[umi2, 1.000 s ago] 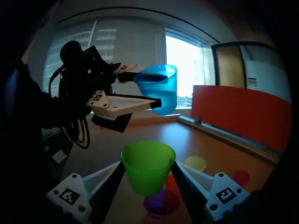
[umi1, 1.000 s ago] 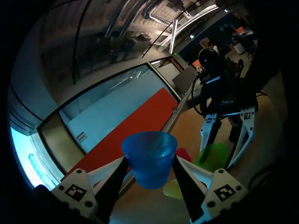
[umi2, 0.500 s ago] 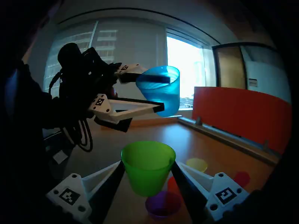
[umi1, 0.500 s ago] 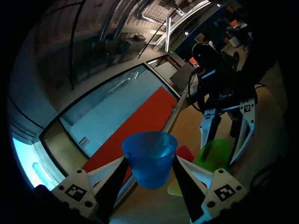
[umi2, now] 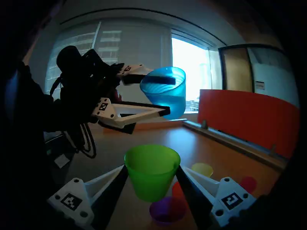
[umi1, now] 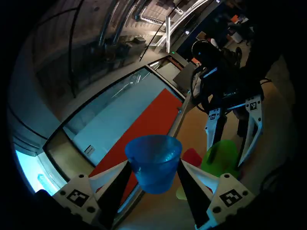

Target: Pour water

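Right gripper view was very dark down its left side. The person's arm [umi2: 34, 111] there was just a black shape, and the hand could not be made out. One finger of the left gripper [umi2: 169, 96] showed as a dark bar across the blue cup [umi2: 165, 94]. It was hard to tell how much water was in that cup. The green cup [umi2: 152, 174] hid part of the red cup [umi2: 175, 189] behind it. The pink cup [umi2: 247, 183] sat near the dark edge and looked dim.

On the brown table [umi2: 215, 151] there were also a purple cup [umi2: 167, 211] and a yellow cup [umi2: 201, 168], a little apart from each other. An orange panel [umi2: 249, 119] stood along the far side of the table, and a bright window [umi2: 190, 73] was behind the blue cup.

The left gripper pinched the blue cup, one finger on each side. The right gripper [umi2: 152, 180] pinched the green cup the same way.

The blue cup was up in the air, higher than the green cup and farther back, not touching it. It leaned a little. Its open top faced up and tipped toward the arm, and its bottom pointed down and away. The green cup stood straight between its fingers, open top up.
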The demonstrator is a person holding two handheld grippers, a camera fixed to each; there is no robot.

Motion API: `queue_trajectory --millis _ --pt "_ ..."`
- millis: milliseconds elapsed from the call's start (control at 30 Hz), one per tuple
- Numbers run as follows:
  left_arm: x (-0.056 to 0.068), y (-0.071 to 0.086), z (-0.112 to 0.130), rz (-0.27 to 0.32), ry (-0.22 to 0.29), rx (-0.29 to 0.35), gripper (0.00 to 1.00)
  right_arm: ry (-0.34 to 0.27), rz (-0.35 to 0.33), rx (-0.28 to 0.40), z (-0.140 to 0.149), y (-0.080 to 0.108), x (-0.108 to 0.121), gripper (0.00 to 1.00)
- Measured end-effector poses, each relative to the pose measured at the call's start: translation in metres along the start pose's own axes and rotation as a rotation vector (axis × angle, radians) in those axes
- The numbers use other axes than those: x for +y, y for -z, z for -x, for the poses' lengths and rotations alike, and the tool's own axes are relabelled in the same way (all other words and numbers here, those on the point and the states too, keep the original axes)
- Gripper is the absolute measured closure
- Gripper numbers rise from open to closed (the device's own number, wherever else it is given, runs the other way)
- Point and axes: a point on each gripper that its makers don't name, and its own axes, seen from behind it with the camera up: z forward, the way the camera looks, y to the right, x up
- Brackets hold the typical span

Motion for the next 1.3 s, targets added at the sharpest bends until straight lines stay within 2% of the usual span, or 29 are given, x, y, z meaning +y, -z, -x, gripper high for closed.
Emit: queue_trajectory --millis 1300 --pt "0.0027 -0.0047 -0.0020 -0.008 -0.149 0.010 0.19 0.011 -0.018 0.010 -0.0024 0.0004 -0.0067 0.10"
